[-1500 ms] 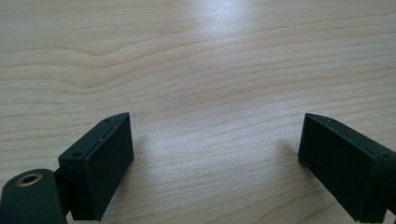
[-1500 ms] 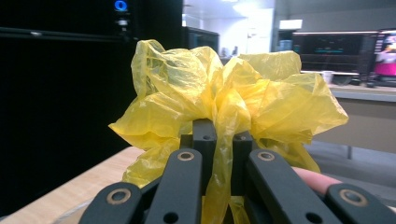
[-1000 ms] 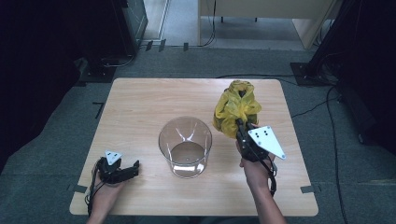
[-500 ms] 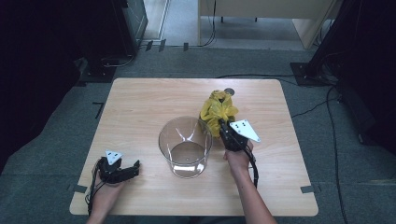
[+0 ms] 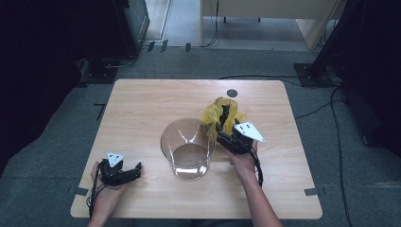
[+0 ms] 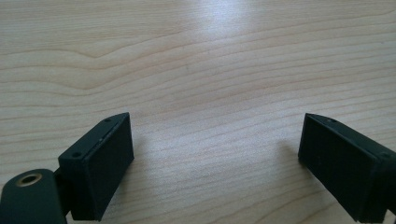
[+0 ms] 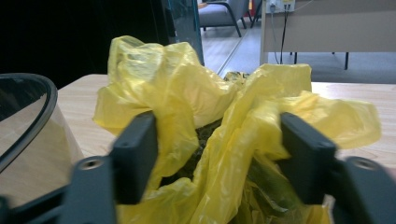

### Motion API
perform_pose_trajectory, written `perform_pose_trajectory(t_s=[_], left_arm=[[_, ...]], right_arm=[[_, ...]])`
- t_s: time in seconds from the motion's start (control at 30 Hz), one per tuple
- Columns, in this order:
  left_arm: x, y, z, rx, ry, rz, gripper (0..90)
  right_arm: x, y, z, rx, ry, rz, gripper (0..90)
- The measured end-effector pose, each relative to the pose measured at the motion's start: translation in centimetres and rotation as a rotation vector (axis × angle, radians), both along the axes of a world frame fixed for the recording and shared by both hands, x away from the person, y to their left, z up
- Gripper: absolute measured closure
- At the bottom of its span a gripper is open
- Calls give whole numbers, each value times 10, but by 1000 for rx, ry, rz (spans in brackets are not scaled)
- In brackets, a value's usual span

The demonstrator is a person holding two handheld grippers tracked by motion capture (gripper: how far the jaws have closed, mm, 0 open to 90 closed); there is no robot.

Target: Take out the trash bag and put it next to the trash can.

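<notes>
A crumpled yellow plastic bag [image 5: 216,111] with something dark inside sits on the wooden table [image 5: 151,101], just right of a tall clear glass container [image 5: 187,147]. My right gripper [image 5: 226,122] is at the bag's near side. In the right gripper view its jaws have just been opening and stand wide, with the loose yellow bag [image 7: 187,88] bulging between them and the glass container's rim [image 7: 32,100] at the left. My left gripper [image 5: 134,170] rests on the table at the front left, open, with nothing but bare wood between its fingers [image 6: 105,163].
A small black round mark [image 5: 231,93] lies near the table's far edge, behind the bag. Dark cabinets stand off the table at the left and right. Cables run across the grey floor beyond the table.
My right gripper has come down and to the left with the yellow bag, which now sits beside the glass container, and its jaws have spread apart. The left gripper has stayed put.
</notes>
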State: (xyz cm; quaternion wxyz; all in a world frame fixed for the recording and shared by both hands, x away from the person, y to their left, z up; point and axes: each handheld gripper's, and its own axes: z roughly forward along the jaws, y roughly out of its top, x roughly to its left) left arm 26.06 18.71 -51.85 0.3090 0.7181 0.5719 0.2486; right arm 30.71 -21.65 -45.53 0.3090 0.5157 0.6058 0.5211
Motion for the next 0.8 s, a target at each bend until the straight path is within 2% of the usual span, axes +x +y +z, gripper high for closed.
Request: perform_pose_trajectory(t_s=[0.07,0.13,0.27,0.57,0.8], left_arm=[[0,0,0,-1,0,0,98],[0,0,0,-1,0,0,98],[0,0,0,0,0,0,97],[0,0,0,-1,0,0,98],[0,0,0,-1,0,0,97]], right_arm=[[-1,-1,1,7,4,7,244],[-5,-5,3,13,2,21,175],[-12,-13,7,43,-17,26,150],[-31,-38,13,81,-39,36,149],[-47,-56,13,52,-48,-4,149]])
